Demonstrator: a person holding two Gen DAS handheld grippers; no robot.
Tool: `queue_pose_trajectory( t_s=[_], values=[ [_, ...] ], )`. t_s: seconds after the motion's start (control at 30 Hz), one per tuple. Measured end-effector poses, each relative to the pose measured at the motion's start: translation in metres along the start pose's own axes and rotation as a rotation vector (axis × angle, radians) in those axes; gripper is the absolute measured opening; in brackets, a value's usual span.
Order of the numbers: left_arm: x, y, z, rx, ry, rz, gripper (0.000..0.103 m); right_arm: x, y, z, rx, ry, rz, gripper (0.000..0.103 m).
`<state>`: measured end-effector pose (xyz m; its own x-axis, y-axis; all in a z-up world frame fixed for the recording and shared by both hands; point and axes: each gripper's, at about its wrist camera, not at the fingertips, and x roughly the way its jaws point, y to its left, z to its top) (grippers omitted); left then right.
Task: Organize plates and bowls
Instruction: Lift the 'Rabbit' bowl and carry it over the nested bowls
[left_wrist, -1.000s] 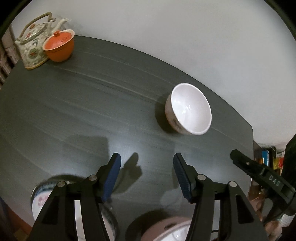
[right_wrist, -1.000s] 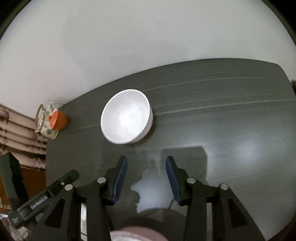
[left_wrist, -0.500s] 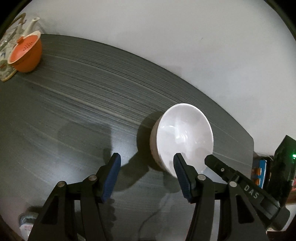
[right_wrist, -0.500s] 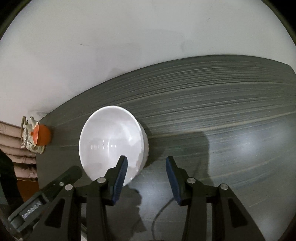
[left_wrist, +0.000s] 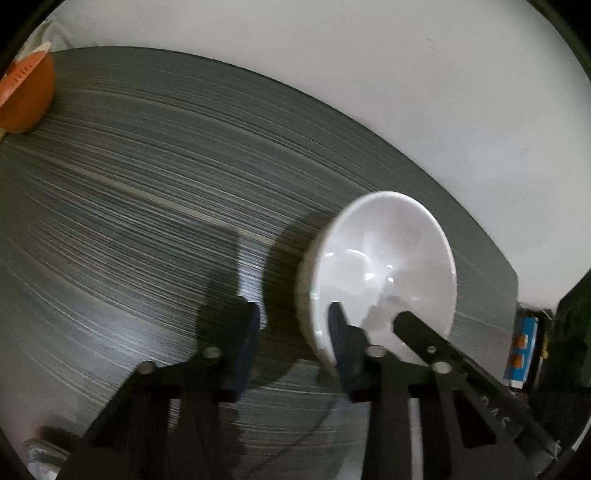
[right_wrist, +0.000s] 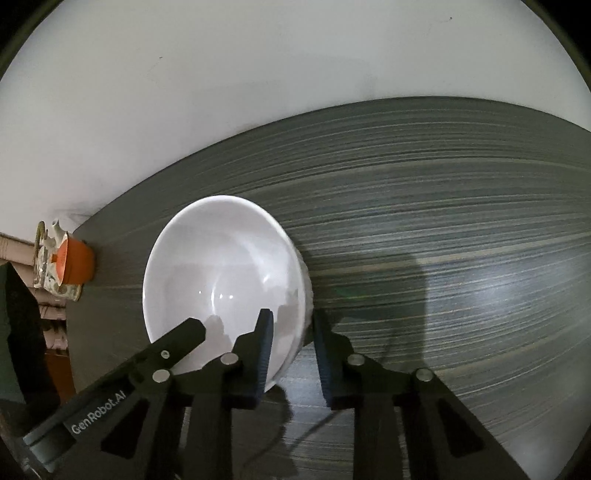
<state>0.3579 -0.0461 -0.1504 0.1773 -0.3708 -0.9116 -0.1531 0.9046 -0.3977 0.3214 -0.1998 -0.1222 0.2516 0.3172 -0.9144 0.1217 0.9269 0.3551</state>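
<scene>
1. White bowl (right_wrist: 221, 280) sits upright on the dark table (right_wrist: 443, 221), lower left of centre in the right wrist view and lower right in the left wrist view (left_wrist: 384, 269).
2. Change: a second ago the bowl lay well ahead of both claws; now both have closed in, and it fills much more of each view. Left view is motion-blurred, so that claw is likely still travelling.
3. Right gripper (right_wrist: 291, 343): jaws apart, straddling the bowl's near right rim, one finger inside the bowl, the other outside the wall. Not clamped yet; holds nothing.
4. Left gripper (left_wrist: 291, 332): jaws wide apart, holding nothing. Its right finger overlaps the bowl's near left rim; whether it touches cannot be told through the blur.
5. Orange cup (right_wrist: 74, 266) and teapot (right_wrist: 46, 266) stand at the table's far left edge, well apart from the bowl.
6. Judgement: approach is done, and the rim pinch by the right gripper comes next. A thin glazed rim may slip, so the close should be square.
</scene>
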Motion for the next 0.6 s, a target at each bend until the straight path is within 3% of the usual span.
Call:
queue_pose_trajectory(
  t_s=[0.03, 0.17, 0.6],
  values=[
    [-0.001, -0.002, -0.003, 0.010, 0.002, -0.010, 0.016, 0.000, 0.001, -0.001, -0.003, 0.000, 0.003, 0.019],
    [-0.003, -0.006, -0.015, 0.025, -0.002, 0.030, 0.016, -0.006, 0.000, -0.011, -0.017, -0.001, 0.000, 0.019],
    [-0.045, -0.023, -0.051, 0.027, -0.022, 0.037, 0.016, -0.046, 0.023, -0.058, -0.045, -0.019, 0.035, 0.019]
  ],
)
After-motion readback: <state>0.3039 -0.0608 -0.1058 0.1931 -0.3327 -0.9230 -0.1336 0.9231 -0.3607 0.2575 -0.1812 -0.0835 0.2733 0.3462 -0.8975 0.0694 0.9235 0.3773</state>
